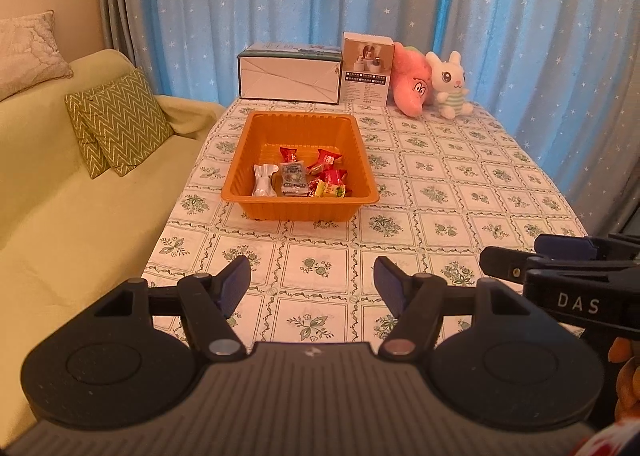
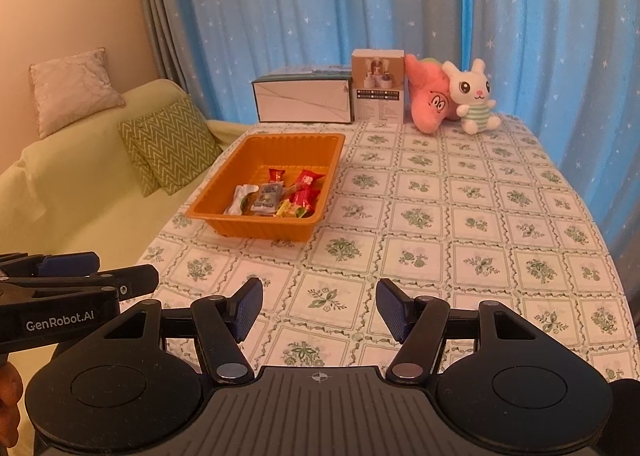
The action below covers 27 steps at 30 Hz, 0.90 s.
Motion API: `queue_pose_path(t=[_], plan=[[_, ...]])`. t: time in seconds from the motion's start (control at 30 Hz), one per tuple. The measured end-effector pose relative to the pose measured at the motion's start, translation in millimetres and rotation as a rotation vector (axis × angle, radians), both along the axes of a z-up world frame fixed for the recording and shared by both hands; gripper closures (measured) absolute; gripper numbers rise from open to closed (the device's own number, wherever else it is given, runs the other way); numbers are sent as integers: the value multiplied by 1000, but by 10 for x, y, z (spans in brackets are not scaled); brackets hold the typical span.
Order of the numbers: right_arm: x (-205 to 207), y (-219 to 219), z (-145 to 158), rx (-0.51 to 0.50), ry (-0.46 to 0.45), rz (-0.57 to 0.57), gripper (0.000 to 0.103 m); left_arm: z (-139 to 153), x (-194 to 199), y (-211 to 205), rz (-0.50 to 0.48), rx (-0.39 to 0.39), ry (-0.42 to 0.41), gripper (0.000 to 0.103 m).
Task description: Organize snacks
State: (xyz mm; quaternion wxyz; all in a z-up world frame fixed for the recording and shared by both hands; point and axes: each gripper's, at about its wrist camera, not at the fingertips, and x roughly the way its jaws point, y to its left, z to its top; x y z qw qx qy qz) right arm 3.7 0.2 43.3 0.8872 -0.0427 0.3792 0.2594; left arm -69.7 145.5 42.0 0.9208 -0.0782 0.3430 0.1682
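An orange plastic tray stands on the left half of the table. Inside lie several wrapped snacks: red packets, a silver pouch, a grey packet and a yellow-green sweet. My left gripper is open and empty over the near table edge, well short of the tray. My right gripper is open too, with nothing between its fingers, near the table edge to the right of the tray. Each gripper shows at the side of the other's view.
At the back of the table stand a wide white box, a small upright carton, a pink plush and a white rabbit plush. A yellow-green sofa with cushions runs along the left. Blue starred curtains hang behind.
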Motion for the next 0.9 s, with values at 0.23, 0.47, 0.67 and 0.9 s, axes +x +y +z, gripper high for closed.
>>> queue_pose_path(t=[0.23,0.47,0.67,0.9], plan=[[-23,-8,31,5,-7,-1,40,12,-15,8,1,0,-6,37],[-42,8,44,13,-6,6,40,18,-40,13,2,0,-11,37],[-39,4,47,15,-8,8,40,22,-41,-4,-3,0,-12,37],[-38,0,44,16,-7,6,40,20,-34,-9,-7,-1,-13,37]])
